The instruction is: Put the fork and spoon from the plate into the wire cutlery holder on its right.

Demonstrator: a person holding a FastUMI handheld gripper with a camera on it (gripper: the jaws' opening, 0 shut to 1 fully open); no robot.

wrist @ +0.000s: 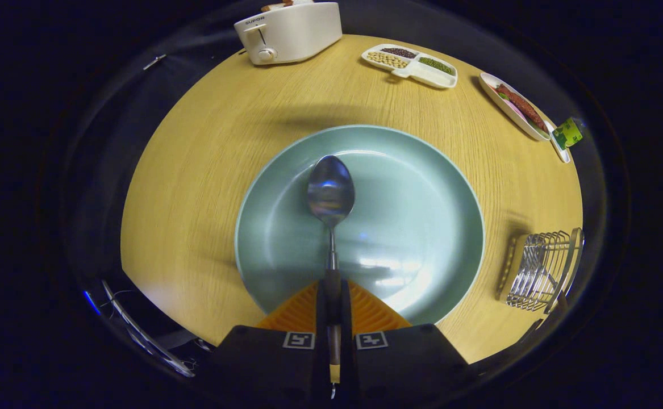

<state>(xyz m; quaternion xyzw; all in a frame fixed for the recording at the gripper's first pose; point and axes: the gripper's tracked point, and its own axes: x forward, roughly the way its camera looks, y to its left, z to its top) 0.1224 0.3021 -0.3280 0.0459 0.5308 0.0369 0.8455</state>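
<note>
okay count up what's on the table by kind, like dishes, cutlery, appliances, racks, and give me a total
Dishes: 3, the green plate, a divided snack tray, a white oblong dish.
Cutlery: 1, the spoon, its handle clamped between the gripper fingers.
Appliances: 1, a white toaster.
Racks: 1, the wire cutlery holder.
Total: 6.

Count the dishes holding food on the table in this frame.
2. A divided white tray of beans and grains sits beyond the green plate, right of the toaster. A white oval dish sits further right. More may be hidden.
</note>
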